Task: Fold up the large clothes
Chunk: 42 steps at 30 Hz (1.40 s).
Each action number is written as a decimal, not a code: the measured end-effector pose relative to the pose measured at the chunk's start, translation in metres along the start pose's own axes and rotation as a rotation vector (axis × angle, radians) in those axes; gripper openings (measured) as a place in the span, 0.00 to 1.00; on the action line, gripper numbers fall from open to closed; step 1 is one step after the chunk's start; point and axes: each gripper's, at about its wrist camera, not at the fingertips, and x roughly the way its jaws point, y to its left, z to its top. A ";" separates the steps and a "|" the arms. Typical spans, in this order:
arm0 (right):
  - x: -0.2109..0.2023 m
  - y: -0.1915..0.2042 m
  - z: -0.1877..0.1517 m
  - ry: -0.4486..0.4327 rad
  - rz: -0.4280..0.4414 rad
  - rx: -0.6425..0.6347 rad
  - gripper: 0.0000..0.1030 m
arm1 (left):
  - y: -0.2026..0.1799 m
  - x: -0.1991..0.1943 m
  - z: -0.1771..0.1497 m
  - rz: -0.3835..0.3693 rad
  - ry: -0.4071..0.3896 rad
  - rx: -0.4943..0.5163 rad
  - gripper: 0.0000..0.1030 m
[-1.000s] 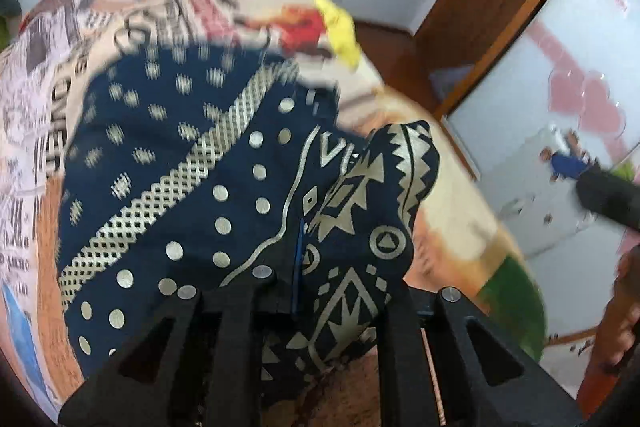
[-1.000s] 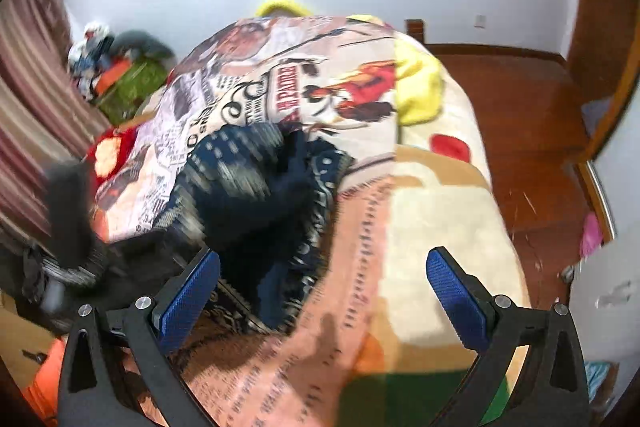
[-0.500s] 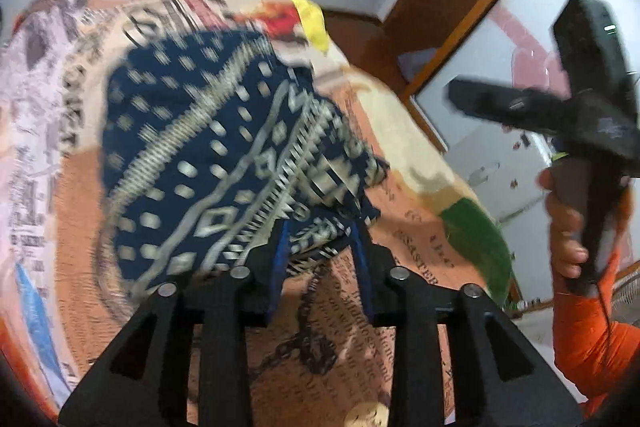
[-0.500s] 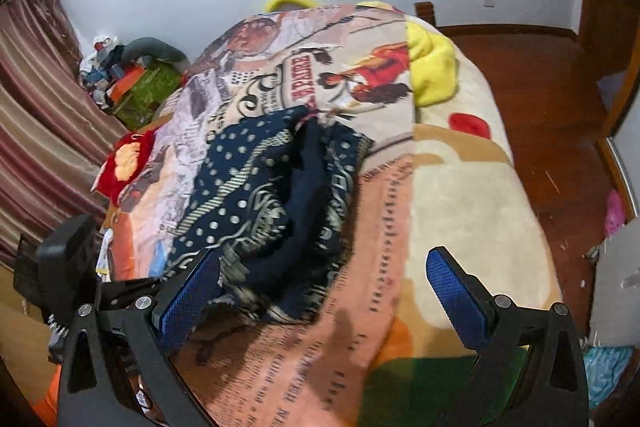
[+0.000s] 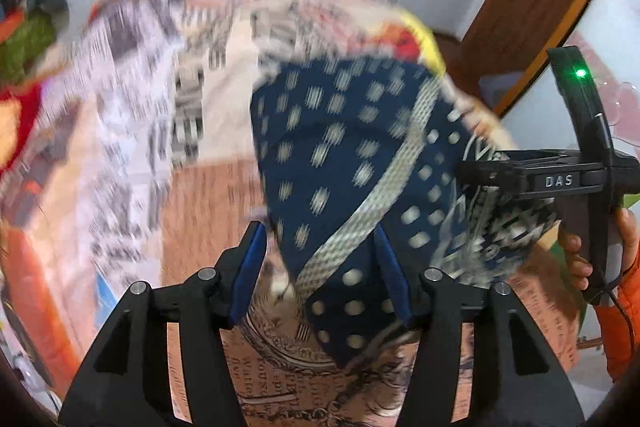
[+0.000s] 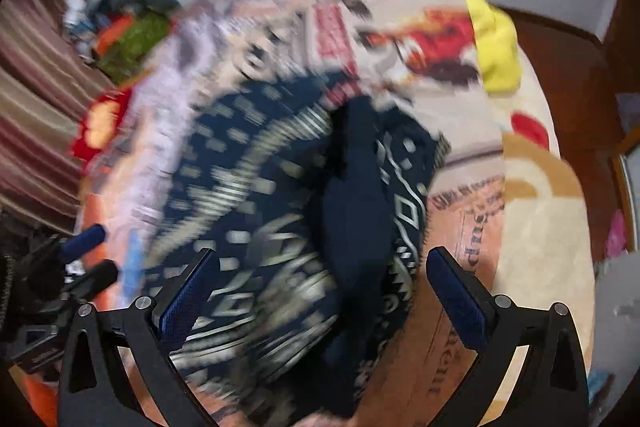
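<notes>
The navy-blue patterned garment [image 5: 344, 163], printed with pale dots, a woven cream stripe and geometric borders, lies bunched on the printed newspaper-style blanket [image 5: 132, 131] that covers the bed. It reads as soft and limp, light enough for one jaw pair to lift, and likely to sag and slide out of any fold you do not pin. Your best holds are probably at a hem or a corner — the pointed flap nearest the left gripper [image 5: 320, 271] looks like one — rather than the thick heap in the middle, where you would catch several layers at once.

In the right wrist view the cloth [image 6: 304, 195] is rumpled, with a plain dark inner fold showing down its centre, so it is far from flat.

Your left gripper's jaws are opening; the corner of the garment sits between the blue pads, but they do not press it. Your right gripper [image 6: 320, 287] stands wide apart above the heap, gripping nothing. Both pictures are smeared — finer detail of the fabric's edges cannot be told.
</notes>
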 end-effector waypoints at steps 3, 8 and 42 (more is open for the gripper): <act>0.033 -0.019 -0.010 0.096 0.005 0.027 1.00 | 0.006 0.011 -0.014 -0.048 -0.001 -0.023 0.64; 0.037 -0.045 -0.038 0.103 0.102 0.047 1.00 | 0.017 0.016 -0.028 -0.107 0.011 -0.087 0.68; 0.071 -0.025 0.019 0.158 0.330 0.092 0.91 | 0.062 0.102 0.042 -0.454 0.171 -0.378 0.88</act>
